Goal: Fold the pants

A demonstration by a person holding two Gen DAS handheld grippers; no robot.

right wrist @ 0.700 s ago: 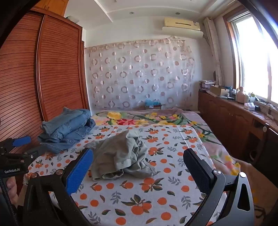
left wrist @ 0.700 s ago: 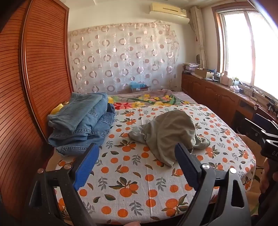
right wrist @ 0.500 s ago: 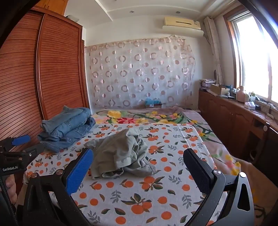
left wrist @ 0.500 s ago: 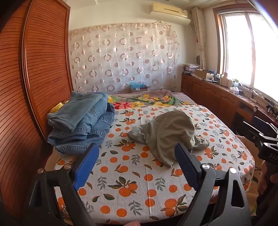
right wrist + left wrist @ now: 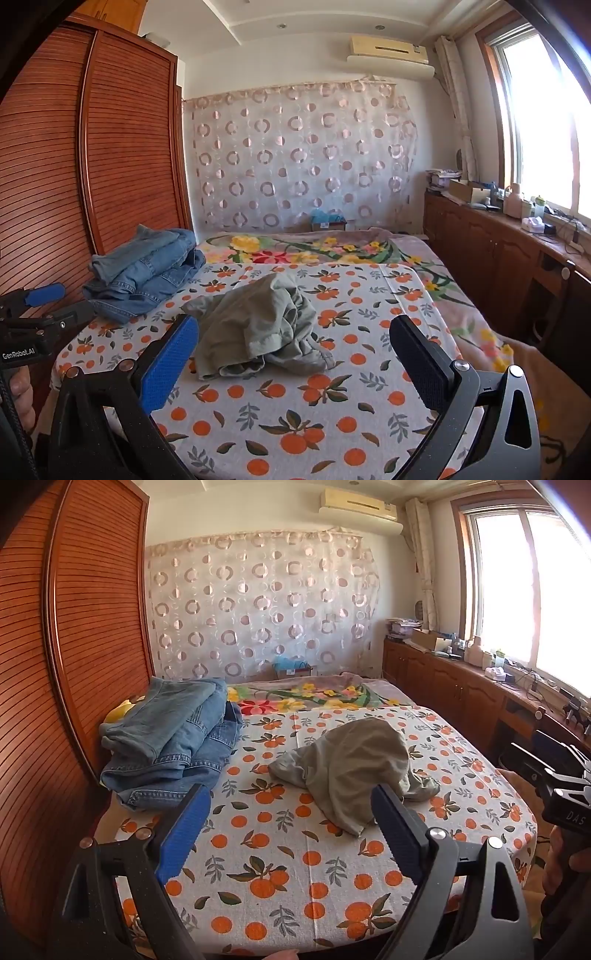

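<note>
Left hand-held gripper (image 5: 290, 829): we are holding it low in the left wrist view with its blue-padded jaws spread wide, gripping nothing; it is hanging above the near edge of the bed, apart from the cloth.
Right hand-held gripper (image 5: 293, 360): we are holding it the same way, jaws gaping and carrying nothing, filling the bottom of the right wrist view; its black body is also showing at the right edge of the left wrist view (image 5: 561, 794).
Crumpled grey-green cotton pants (image 5: 354, 768): they are lying in a loose heap at the centre of both frames (image 5: 258, 328), resting on the sheet just beyond the fingertips of both tools, with no jaw touching them.
White bed sheet printed with oranges and leaves (image 5: 280, 867): it is covering the near part of the bed and carrying both piles of clothing.
Stack of folded blue denim jeans (image 5: 173, 738): it is sitting at the left of the frame, well apart from the grey-green heap, beside the slatted reddish-brown wooden wardrobe (image 5: 74, 646).
Floral blanket with yellow and red blooms (image 5: 314, 247): it is lying across the far part of the bed, behind the orange-print sheet.
Sheer curtain with ring pattern (image 5: 303, 158): it is hanging on the back wall, in the upper centre.
</note>
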